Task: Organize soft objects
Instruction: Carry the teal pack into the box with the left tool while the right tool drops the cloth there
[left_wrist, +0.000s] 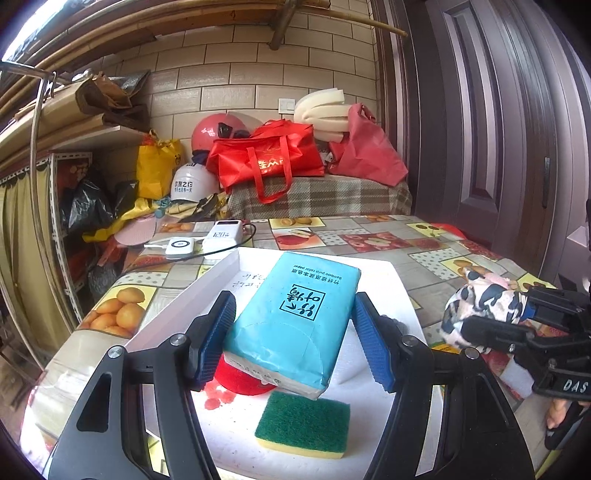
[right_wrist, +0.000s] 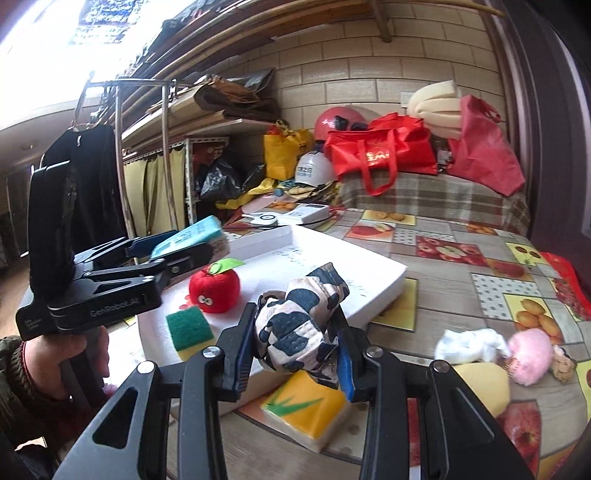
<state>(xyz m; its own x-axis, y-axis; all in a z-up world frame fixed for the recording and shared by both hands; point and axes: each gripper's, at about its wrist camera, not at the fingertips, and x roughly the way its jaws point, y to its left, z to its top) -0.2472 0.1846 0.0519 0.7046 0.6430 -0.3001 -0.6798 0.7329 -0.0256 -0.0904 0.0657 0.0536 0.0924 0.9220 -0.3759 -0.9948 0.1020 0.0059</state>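
The landmark is the white foam tray (left_wrist: 384, 280), which lies on the fruit-patterned tabletop (left_wrist: 369, 236).

Left gripper (left_wrist: 295, 332): its blue pads are clamped on the sides of a blue tissue pack (left_wrist: 295, 314). The pack is held above the tray, tilted, with its near end over the red apple plush (right_wrist: 215, 290). Whether that end touches the plush cannot be told from the left wrist view.

Right gripper (right_wrist: 295, 343): its pads are pressed on a black-and-white cow-print cloth bundle (right_wrist: 301, 325). The bundle is held clear of the tabletop at the near right edge of the tray.

On the tray: the apple plush stands upright, and a green-and-yellow sponge (left_wrist: 303, 424) lies flat just beside it, nearer the front edge.

Off the tray, on the tabletop to its right: a yellow tissue pack (right_wrist: 306, 410) just beside the front corner; farther right, a white cloth (right_wrist: 469, 345), a pink plush (right_wrist: 530, 354) and a pale yellow sponge (right_wrist: 480, 384), close together.
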